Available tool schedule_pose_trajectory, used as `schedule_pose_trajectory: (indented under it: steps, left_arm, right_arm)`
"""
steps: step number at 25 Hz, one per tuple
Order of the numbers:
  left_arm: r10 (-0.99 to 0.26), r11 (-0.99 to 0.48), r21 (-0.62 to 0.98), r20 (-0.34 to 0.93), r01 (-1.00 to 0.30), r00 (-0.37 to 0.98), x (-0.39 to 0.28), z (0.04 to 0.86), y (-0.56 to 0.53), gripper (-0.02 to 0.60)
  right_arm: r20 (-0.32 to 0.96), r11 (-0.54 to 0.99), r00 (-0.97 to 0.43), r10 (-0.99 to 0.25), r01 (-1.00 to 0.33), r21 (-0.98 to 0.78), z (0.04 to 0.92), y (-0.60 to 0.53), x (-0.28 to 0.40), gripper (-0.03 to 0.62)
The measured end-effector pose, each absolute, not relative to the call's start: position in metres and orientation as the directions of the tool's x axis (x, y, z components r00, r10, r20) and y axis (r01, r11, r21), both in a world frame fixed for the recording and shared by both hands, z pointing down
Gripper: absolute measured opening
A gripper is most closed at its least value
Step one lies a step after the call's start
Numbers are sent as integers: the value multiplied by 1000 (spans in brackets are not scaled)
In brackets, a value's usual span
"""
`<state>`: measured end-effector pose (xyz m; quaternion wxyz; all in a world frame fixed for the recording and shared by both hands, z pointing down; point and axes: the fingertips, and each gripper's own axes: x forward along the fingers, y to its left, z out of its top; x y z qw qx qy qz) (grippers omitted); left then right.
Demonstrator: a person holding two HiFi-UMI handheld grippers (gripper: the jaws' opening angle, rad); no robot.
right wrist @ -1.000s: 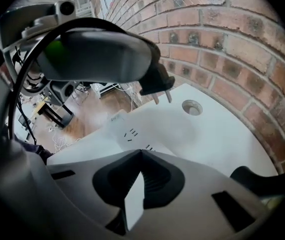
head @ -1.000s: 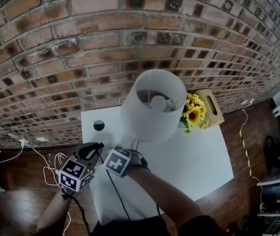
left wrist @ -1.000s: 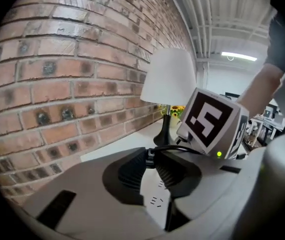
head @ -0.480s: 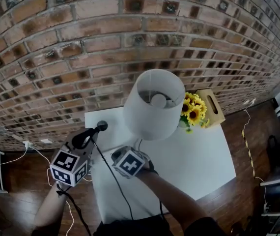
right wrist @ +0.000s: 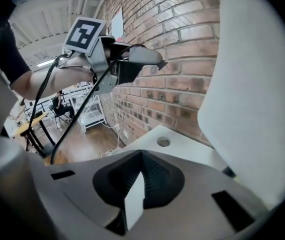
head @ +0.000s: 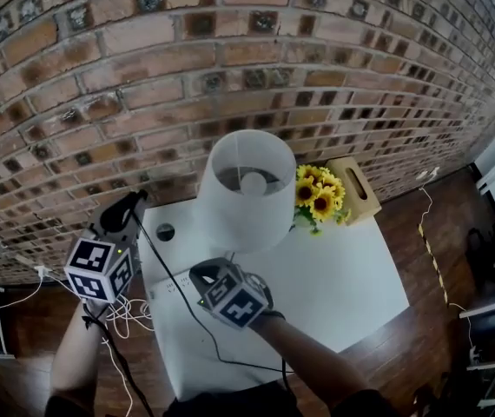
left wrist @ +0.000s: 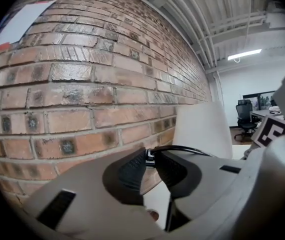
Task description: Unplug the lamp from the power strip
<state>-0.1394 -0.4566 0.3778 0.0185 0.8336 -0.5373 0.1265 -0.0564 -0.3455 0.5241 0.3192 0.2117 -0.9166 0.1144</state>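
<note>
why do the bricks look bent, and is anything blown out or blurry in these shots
Head view: the wide lens bows the brick wall into arcs, but it is in focus. Left gripper view: black corners, a glaring ceiling light, and the left claw close and soft. Right gripper view: the lamp shade looms pale and blurred at right.

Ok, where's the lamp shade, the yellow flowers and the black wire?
lamp shade (head: 230, 224): head view, on its white outer side.
yellow flowers (head: 315, 200): head view, on a bloom in the middle of the bunch.
black wire (head: 171, 274): head view, on its middle stretch.
</note>
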Motion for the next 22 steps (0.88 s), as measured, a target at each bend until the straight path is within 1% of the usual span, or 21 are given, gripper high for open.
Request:
schedule_pose_trajectory:
  steps: [3, 8, 13, 22]
  left_arm:
    - [-893, -408, -105, 251, -907, 373, -145, 387, -467, 75]
    - [-864, -403, -37, 344, -914, 368, -156, 435, -481, 75]
    - [-826, -406, -3, 430, -914, 365, -165, 479, -494, 75]
    - [-689, -493, 33, 595, -869, 414, -150, 571, -502, 75]
  right_arm:
    - [636, 883, -706, -312, -462, -80, 527, -347, -53, -3]
    - [645, 880, -703, -298, -464, -99, 536, -353, -51, -3]
    - [664, 885, -694, -277, -453, -104, 548, -362, -58, -3]
    - [701, 900, -685, -198, -411, -146, 579, -371, -81, -3]
